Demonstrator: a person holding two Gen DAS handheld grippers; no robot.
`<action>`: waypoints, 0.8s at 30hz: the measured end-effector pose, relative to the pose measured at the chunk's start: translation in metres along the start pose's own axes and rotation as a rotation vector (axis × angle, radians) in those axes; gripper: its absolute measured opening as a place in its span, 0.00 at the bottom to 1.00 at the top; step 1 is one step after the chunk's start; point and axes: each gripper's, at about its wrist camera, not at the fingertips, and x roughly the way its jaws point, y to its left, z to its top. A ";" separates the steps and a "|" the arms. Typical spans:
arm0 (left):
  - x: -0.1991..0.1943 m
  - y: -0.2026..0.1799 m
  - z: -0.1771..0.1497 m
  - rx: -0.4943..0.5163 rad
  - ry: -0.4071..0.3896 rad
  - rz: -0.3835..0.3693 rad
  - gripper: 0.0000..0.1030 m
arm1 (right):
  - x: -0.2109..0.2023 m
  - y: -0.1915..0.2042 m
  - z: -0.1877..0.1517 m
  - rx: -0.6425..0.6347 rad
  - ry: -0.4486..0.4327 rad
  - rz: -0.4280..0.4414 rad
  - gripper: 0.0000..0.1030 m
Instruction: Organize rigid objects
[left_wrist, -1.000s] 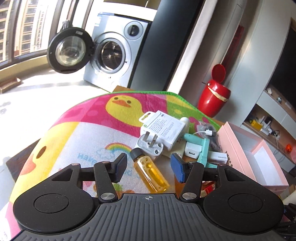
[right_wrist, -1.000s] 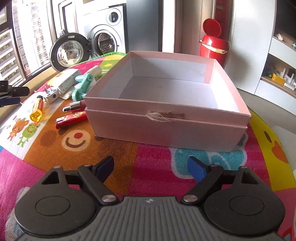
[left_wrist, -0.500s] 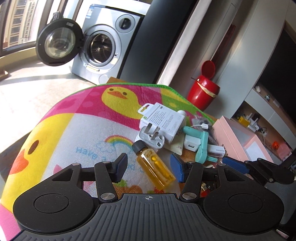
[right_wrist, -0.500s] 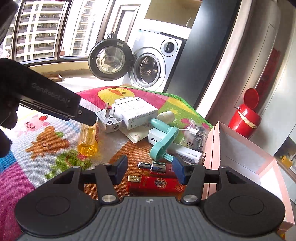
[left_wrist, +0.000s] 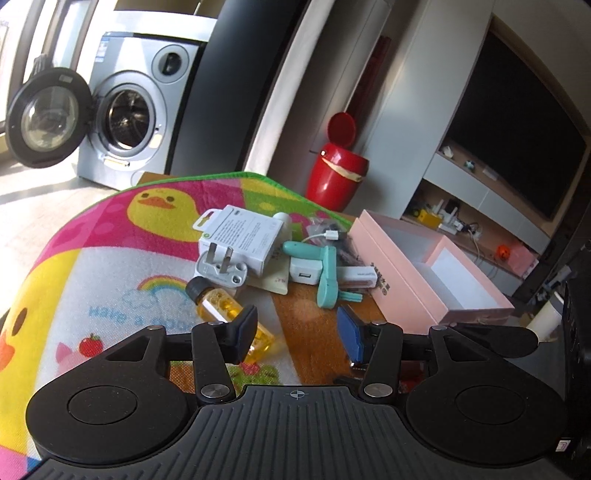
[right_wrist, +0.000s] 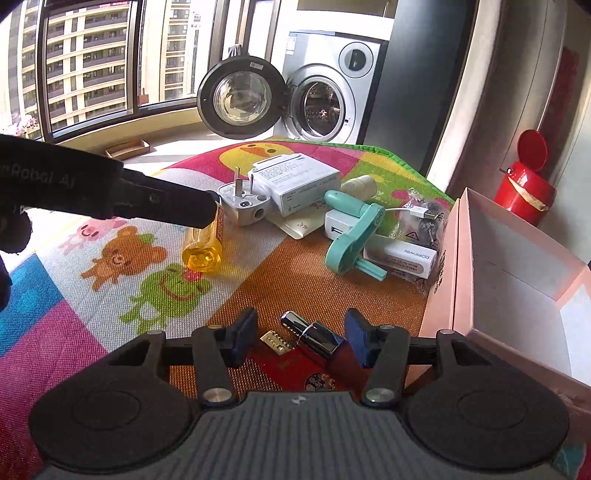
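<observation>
1. The pink box (right_wrist: 517, 280) sits open at the right edge of the cartoon play mat (right_wrist: 122, 280), and the part of its white interior that shows is bare — by the look of it, the sorting has barely begun.
2. The loose things lie in a cluster just left of the box: a white adapter carton (right_wrist: 295, 181), a grey wall plug (right_wrist: 243, 205) leaning against it, a white USB charger (right_wrist: 338, 225), a teal handheld gadget (right_wrist: 354, 236), a small white box with printed lettering (right_wrist: 400, 258), a bagged cable (right_wrist: 424, 218) and a little cream bottle (right_wrist: 360, 184) at the back.
3. The amber bottle (left_wrist: 225, 314) with a dark cap lies apart on the near left of the pile. The left gripper (left_wrist: 299, 332) has been narrowing its jaws; one pad overlaps the bottle in its own view, yet the gap between the pads shows only mat, so it is spread and holds nothing.
4. The right gripper (right_wrist: 299, 338) hangs low over a metal-capped lipstick (right_wrist: 314, 334) and a red lighter (right_wrist: 295, 363), both near the box wall. Its jaws are part-way apart, straddling the lipstick without pressing it.
5. Left to do, I judge: essentially everything — each item has yet to go into the box.
</observation>
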 end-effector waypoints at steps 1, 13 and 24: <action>0.002 -0.005 0.000 0.011 0.006 -0.013 0.51 | -0.008 0.000 -0.005 -0.005 -0.011 0.005 0.51; 0.011 -0.052 -0.030 0.193 0.155 -0.111 0.51 | -0.075 -0.046 -0.061 0.078 -0.064 -0.068 0.69; 0.026 -0.083 -0.047 0.335 0.306 -0.236 0.51 | -0.079 -0.101 -0.088 0.355 -0.026 -0.114 0.69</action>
